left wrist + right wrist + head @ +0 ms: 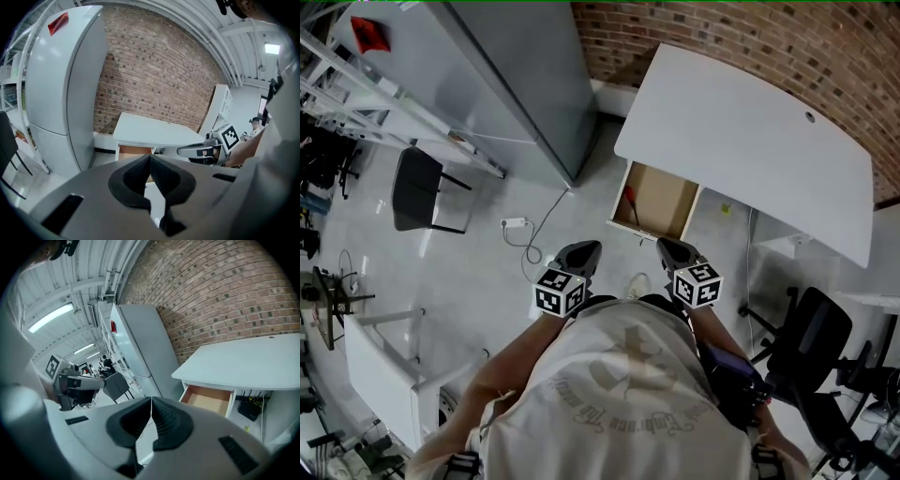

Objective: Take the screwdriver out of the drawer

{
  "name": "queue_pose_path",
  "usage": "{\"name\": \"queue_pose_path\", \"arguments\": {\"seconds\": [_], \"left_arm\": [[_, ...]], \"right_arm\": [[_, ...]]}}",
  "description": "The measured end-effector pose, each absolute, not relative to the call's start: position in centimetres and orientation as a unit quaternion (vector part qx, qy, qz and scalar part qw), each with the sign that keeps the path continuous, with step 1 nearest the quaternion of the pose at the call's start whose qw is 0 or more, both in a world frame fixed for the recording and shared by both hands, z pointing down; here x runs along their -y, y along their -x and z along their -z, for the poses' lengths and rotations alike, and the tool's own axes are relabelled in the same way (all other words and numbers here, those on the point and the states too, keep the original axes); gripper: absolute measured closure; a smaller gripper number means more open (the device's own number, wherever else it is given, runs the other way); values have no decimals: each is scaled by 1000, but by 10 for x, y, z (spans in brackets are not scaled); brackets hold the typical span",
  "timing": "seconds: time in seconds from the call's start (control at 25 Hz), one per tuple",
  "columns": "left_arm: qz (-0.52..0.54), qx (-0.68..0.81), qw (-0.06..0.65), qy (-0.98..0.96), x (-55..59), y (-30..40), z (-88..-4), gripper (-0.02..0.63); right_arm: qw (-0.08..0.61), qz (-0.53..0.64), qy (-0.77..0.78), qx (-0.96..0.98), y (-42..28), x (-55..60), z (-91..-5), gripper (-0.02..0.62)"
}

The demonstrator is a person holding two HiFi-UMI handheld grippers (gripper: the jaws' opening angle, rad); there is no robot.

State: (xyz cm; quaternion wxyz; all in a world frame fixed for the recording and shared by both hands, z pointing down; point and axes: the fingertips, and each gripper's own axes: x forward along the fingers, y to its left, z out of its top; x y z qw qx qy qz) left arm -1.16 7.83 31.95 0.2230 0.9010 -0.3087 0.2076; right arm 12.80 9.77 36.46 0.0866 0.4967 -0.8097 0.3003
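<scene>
The white desk [750, 131] has its drawer [667, 202] pulled open, wooden bottom showing. A red-handled screwdriver [630, 199] lies along the drawer's left side. Both grippers are held in front of the person, a short way back from the drawer. My left gripper [579, 253] is shut and holds nothing; my right gripper [675, 251] is shut and empty too. In the left gripper view the pads [140, 176] meet below the open drawer [135, 151]. The right gripper view has the closed pads [164, 420] to the left of the drawer [208, 398]. The screwdriver is not visible in either gripper view.
A tall grey cabinet [511, 75] stands left of the desk against the brick wall [750, 37]. A white plug and cable [525, 230] lie on the floor near the left gripper. A black chair [420, 190] is at the left, an office chair [811, 337] at the right.
</scene>
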Motion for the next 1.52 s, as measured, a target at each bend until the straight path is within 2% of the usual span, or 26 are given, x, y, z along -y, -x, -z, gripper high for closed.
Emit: {"name": "queue_pose_path", "arguments": {"seconds": [0.36, 0.8, 1.52], "left_arm": [[-213, 325, 225, -893, -65, -2, -321, 585], [-231, 334, 253, -878, -55, 18, -335, 586], [-209, 287, 272, -895, 32, 16, -355, 586]], "right_arm": [[97, -314, -474, 817, -136, -81, -377, 572], [110, -344, -469, 806, -128, -66, -397, 571], [173, -351, -490, 779, -121, 3, -424, 571]]}}
